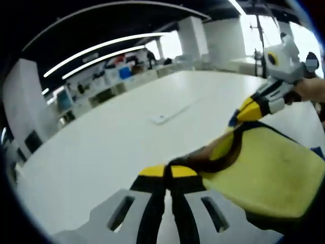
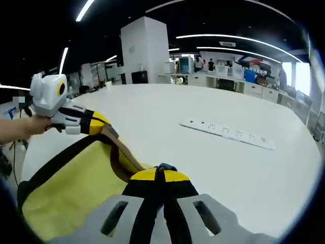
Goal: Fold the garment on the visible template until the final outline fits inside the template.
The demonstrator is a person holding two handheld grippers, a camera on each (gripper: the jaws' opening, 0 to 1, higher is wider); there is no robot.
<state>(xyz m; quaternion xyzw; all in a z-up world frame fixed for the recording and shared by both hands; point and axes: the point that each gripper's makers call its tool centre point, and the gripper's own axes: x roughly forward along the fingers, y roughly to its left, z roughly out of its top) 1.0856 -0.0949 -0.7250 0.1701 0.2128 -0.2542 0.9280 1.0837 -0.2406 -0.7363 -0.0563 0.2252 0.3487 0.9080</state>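
Observation:
A yellow garment (image 1: 269, 173) with dark brown and black trim is held up off the white table (image 1: 101, 152), stretched between both grippers. My left gripper (image 1: 168, 170) is shut on its dark trimmed edge at the bottom of the left gripper view. Further along the same edge, my right gripper (image 1: 242, 113) comes in from the right, held by a hand, and is shut on the trim. In the right gripper view my right gripper (image 2: 160, 174) pinches the garment (image 2: 66, 195), a bit of blue showing at the tips. The left gripper (image 2: 101, 123) holds the far corner.
A long white power strip (image 2: 228, 133) lies on the table (image 2: 203, 107) beyond the garment, and the same power strip (image 1: 167, 116) lies mid-table in the left gripper view. Desks, shelves, a white pillar (image 2: 144, 51) and people stand far behind the table.

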